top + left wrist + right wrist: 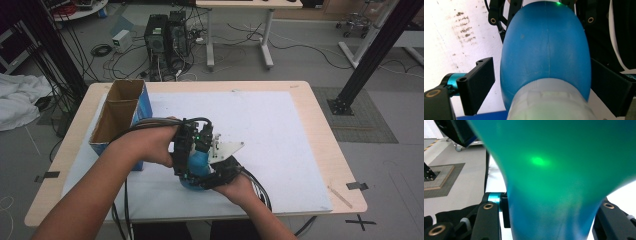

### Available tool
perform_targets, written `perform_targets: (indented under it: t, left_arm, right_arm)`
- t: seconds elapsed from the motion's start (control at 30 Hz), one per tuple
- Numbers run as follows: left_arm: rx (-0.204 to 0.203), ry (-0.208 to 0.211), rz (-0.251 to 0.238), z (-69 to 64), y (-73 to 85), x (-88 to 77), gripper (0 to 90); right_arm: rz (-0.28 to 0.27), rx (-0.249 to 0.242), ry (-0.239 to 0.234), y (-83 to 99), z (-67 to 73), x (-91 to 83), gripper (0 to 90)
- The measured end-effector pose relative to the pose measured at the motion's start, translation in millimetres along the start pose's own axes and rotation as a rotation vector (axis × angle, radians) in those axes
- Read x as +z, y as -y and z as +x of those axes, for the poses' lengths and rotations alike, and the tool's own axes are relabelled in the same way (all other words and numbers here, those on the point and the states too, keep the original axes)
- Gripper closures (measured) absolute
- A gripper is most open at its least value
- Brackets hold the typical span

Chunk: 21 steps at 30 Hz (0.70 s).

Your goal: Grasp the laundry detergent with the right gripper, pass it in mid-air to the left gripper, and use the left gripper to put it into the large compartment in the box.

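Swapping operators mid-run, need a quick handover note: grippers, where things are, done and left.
Right gripper: shut on the narrow end of the blue bulb, holding it just above the white mat near the table's front edge.
Left gripper: jaws either side of the bulb's wide body; a gap shows at the left pad, so no firm grip yet.
Open cardboard box: stands at the mat's left edge, beside the left hand.
Done: bulb lifted and presented between both grippers.
Left: probably close the left gripper on the bulb and take it over; where it goes next, I can't tell.
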<state>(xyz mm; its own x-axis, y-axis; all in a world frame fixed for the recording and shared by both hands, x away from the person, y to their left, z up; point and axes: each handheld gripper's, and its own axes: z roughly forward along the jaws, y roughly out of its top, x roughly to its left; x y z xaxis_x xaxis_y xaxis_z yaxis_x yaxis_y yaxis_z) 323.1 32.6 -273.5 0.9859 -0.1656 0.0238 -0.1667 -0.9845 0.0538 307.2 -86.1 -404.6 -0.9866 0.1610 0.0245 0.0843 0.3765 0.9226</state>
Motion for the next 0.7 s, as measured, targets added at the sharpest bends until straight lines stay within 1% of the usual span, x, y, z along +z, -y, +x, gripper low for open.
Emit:
perform_targets:
  t: [0.07, 0.23, 0.27, 0.3, 0.33, 0.47, 0.6, 0.7]
  left_arm:
    - [0.002, 0.001, 0.002, -0.1, -0.2, -0.3, 12.4]
    - [0.002, -0.003, 0.002, -0.5, -0.6, -1.6, 14.3]
    - [0.001, 0.002, 0.0, -0.5, -0.6, -2.5, 14.3]
    - [0.001, 0.002, 0.0, -0.5, -0.6, -2.5, 17.4]
    - [0.006, -0.005, 0.002, -0.8, -0.9, -2.8, 17.4]
    - [0.007, -0.01, 0.009, -0.7, -1.5, -2.1, 18.0]
    - [0.007, -0.007, 0.012, -0.4, -2.6, -1.3, 19.7]
    - [0.017, -0.01, 0.016, -0.4, -3.8, -1.9, 21.0]
  right_arm:
    - [-0.001, 0.004, -0.001, -0.1, 0.0, -0.5, 46.9]
    - [-0.006, 0.006, 0.002, -0.2, -0.4, -0.9, 47.0]
    - [-0.008, 0.006, 0.003, -0.2, -0.7, -0.9, 47.0]
    - [-0.008, 0.006, 0.003, -0.2, -0.7, -0.9, 47.0]
    - [-0.011, 0.008, 0.001, -0.3, -0.8, -0.9, 47.0]
    - [-0.012, 0.011, 0.0, -0.3, -0.8, -0.8, 47.0]
    - [-0.011, 0.01, 0.001, -0.5, -0.1, -1.1, 47.0]
    - [-0.011, 0.009, 0.001, -0.5, -0.3, -1.2, 47.0]
